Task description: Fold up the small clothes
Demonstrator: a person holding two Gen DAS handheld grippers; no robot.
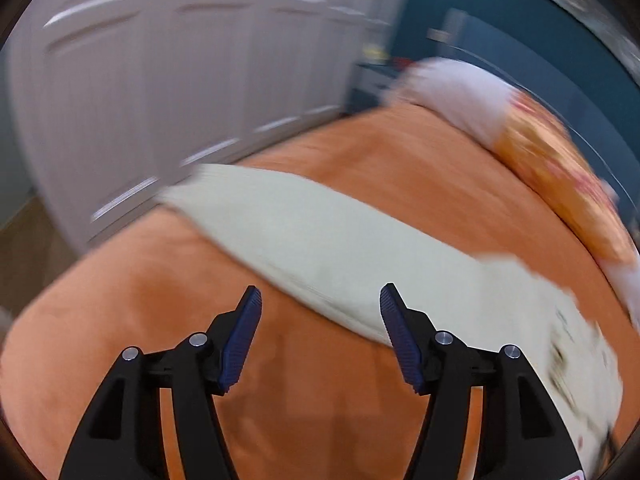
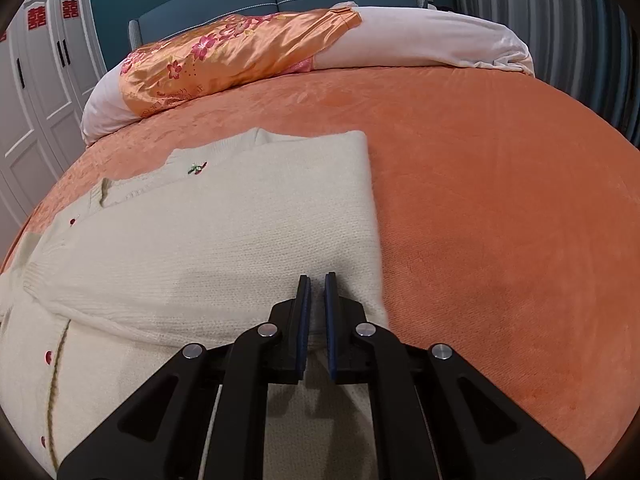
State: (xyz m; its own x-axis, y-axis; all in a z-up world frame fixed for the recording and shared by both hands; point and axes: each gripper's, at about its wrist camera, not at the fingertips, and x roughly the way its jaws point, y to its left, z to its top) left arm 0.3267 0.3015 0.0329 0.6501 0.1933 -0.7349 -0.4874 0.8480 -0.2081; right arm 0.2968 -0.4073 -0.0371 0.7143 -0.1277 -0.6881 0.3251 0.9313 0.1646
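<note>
Left gripper (image 1: 320, 300), jaws apart with nothing between them, hangs over the orange bedspread (image 1: 140, 300), near the blurred cream sweater (image 1: 320, 232) lying diagonally; white wardrobe doors (image 1: 160, 60) behind.

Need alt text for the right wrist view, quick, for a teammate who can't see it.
The right gripper, jaws shut, hangs over the near right edge of a cream sweater lying partly folded on an orange bedspread; whether it pinches the knit is unclear. Behind lie an orange floral pillow and a white duvet.
</note>
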